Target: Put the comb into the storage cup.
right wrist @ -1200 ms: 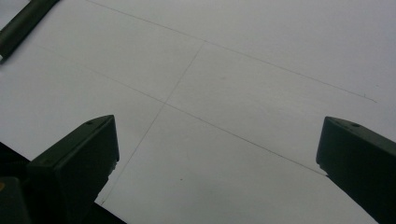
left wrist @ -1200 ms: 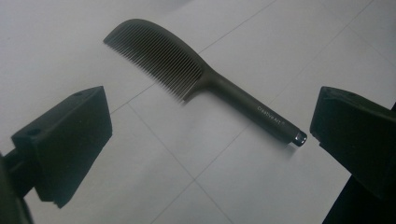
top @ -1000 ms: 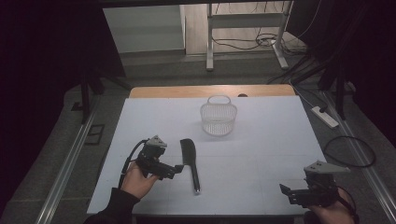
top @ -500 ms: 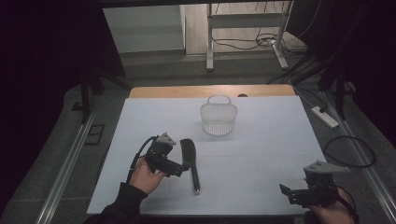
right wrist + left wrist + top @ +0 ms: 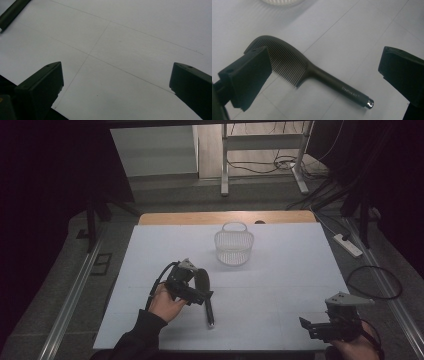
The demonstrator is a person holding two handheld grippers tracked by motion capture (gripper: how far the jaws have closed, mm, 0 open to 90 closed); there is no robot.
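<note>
A dark comb (image 5: 208, 312) with a long handle lies flat on the white table (image 5: 280, 285), teeth end toward the far side. My left gripper (image 5: 202, 296) hovers over it, open. In the left gripper view the comb (image 5: 329, 81) lies between the two jaws of the left gripper (image 5: 327, 62), one jaw over its teeth, and neither jaw touches it. A white wire basket (image 5: 234, 248) stands empty farther back at mid table. My right gripper (image 5: 311, 327) is open and empty near the front right edge. The right gripper (image 5: 116, 75) faces bare table, with the comb's handle end (image 5: 11, 13) at top left.
The table's wooden far edge (image 5: 225, 217) borders a grey floor with a metal frame (image 5: 260, 150) and cables. A power strip (image 5: 347, 245) lies on the floor beyond the table's right side. The basket's rim (image 5: 282, 2) shows at the top of the left gripper view.
My left gripper has moved right and slightly forward, from beside the comb to over it. The right gripper has stayed in place.
</note>
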